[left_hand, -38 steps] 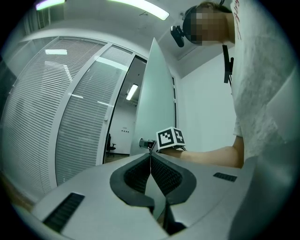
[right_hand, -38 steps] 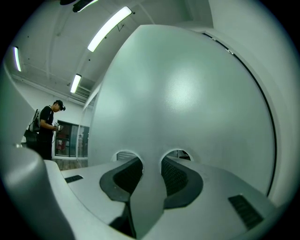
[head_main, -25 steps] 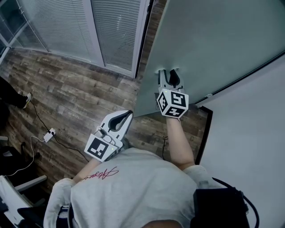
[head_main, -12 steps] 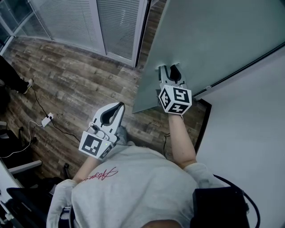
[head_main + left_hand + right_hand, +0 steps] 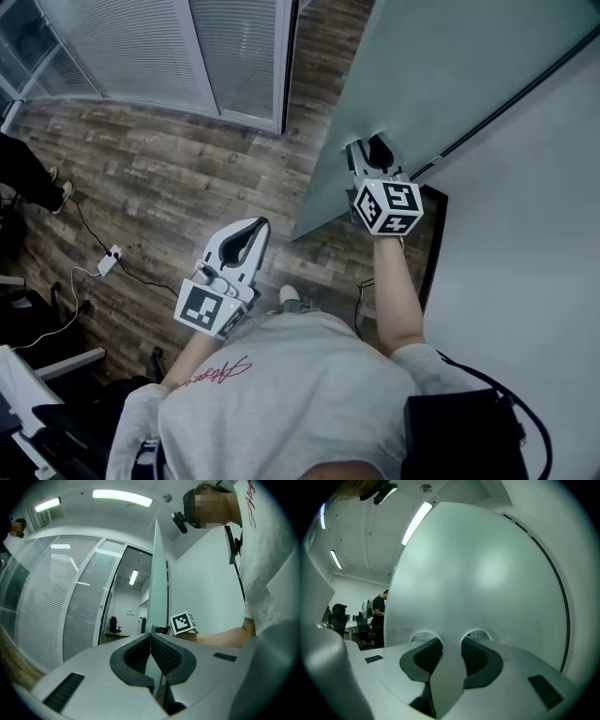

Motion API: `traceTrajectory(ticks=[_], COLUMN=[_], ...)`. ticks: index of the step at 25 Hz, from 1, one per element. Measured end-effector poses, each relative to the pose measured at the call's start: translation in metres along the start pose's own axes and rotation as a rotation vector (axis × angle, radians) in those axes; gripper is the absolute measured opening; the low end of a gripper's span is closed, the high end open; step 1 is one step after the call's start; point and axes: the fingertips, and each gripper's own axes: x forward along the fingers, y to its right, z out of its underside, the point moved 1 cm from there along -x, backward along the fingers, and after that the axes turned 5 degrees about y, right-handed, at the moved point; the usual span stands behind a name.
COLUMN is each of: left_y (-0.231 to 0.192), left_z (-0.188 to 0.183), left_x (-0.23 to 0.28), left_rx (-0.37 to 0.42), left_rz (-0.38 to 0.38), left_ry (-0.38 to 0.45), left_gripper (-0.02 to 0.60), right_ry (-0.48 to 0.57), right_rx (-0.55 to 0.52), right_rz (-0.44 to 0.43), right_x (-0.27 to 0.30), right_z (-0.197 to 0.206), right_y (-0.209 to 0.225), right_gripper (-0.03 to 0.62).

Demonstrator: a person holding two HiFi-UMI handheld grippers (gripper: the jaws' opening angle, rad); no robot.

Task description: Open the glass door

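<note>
So the glass door (image 5: 450, 66) is swinging wider than a second ago, right gripper (image 5: 367, 150) is pushing on its frosted face with jaws spread, left gripper (image 5: 251, 228) is hanging closed and empty, opening's looking well underway

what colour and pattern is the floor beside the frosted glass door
The wood-plank floor is dark brown with streaky, weathered grain; the head view shows it best.
</note>
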Motion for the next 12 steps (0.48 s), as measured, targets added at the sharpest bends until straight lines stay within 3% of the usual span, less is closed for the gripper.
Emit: traceTrajectory(ticks=[12], left_y=[0.053], left_z=[0.006], left_x=[-0.037], left_rx=[-0.089], left_rz=[0.190], left_ry=[-0.048], left_gripper=[0.017], right_ry=[0.003], right_rx=[-0.011], right_rz=[-0.035], right_x=[-0.066], right_z=[-0.006], right_y=[0.006], right_gripper=[0.133])
